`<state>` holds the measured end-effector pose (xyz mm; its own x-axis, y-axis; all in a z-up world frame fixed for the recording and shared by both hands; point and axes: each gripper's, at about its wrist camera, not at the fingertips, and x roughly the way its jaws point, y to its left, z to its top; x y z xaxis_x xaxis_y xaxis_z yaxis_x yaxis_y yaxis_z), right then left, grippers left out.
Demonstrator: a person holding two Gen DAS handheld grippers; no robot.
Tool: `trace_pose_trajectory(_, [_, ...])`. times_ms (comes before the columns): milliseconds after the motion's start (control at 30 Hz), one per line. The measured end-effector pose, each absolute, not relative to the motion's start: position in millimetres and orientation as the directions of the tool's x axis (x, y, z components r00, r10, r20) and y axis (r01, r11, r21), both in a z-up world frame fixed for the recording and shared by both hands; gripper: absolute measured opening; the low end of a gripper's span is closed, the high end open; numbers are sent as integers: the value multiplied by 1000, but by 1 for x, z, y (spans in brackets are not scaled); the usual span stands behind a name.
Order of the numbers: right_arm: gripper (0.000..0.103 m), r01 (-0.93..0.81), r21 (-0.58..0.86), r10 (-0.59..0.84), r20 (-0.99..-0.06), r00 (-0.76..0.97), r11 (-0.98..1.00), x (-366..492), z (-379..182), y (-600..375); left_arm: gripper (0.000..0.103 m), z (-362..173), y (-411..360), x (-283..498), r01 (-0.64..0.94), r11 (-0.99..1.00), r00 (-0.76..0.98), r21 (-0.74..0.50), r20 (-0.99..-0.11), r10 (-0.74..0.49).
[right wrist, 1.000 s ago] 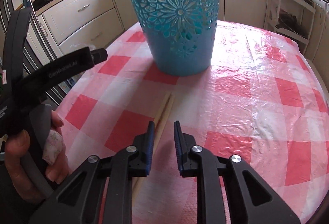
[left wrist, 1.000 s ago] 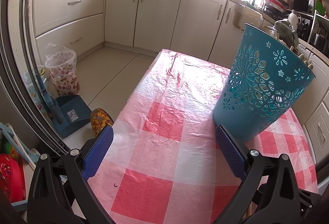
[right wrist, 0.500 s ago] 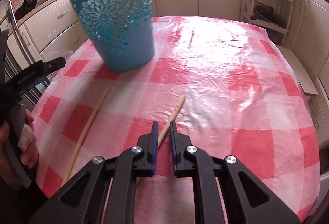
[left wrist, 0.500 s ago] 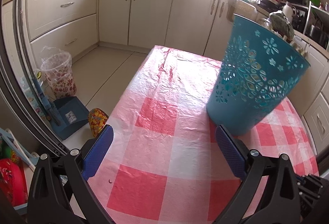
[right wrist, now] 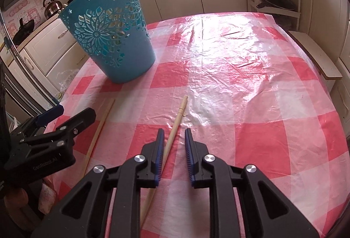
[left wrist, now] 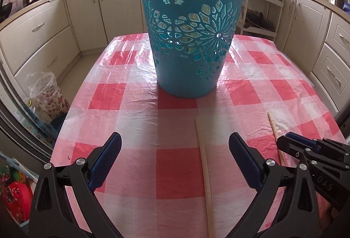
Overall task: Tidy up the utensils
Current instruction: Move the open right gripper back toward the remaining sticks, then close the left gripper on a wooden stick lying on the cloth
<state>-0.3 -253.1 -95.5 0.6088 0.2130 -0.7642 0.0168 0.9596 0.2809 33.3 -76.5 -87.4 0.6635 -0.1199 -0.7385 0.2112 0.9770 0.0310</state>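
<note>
The right hand-held gripper [right wrist: 174, 148] is straddling, part-open and gripping nothing, the wooden stick [right wrist: 175, 126] lying lengthwise between its jaws, pointing away across the counter [right wrist: 240, 84].

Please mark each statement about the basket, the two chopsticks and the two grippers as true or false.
1. The basket stands upright on the table. True.
2. Both chopsticks are inside the basket. False: one chopstick and the other chopstick lie on the table.
3. The right gripper has a chopstick between its fingers. True.
4. The left gripper is shut on a chopstick. False: it is wide open and holds nothing.
5. The basket is red. False: it is blue.
</note>
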Motion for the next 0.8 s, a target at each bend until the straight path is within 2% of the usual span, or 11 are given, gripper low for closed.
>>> trace_pose_trajectory(133, [24,22,296,222,-761,610,955,0,-95,-255,92,-92,-84,35,230,971,649,65,-754,-103])
trace_pose_trajectory(233, [27,26,301,223,-758,613,953,-1,-95,-256,78,-98,-88,36,246,967,626,64,-773,-108])
trace_pose_trajectory(333, [29,32,305,221,-755,617,952,-1,-95,-257,60,-103,-91,39,262,964,601,54,-791,-119])
trace_pose_trajectory(400, [29,31,301,218,-755,619,953,-1,-94,-257,43,-106,-91,40,276,960,583,41,-801,-134])
trace_pose_trajectory(433, [29,30,297,216,-755,619,954,0,-94,-256,39,-106,-91,40,286,958,580,22,-799,-155])
trace_pose_trajectory(500, [29,24,285,210,-759,617,958,1,-95,-253,19,-106,-91,41,291,957,584,24,-796,-158])
trace_pose_trajectory(567, [29,19,267,199,-762,617,963,2,-95,-250,8,-107,-89,43,298,955,580,11,-797,-172])
trace_pose_trajectory(800, [29,-23,226,191,-763,617,974,4,-95,-238,6,-107,-70,52,227,974,588,-10,-796,-145])
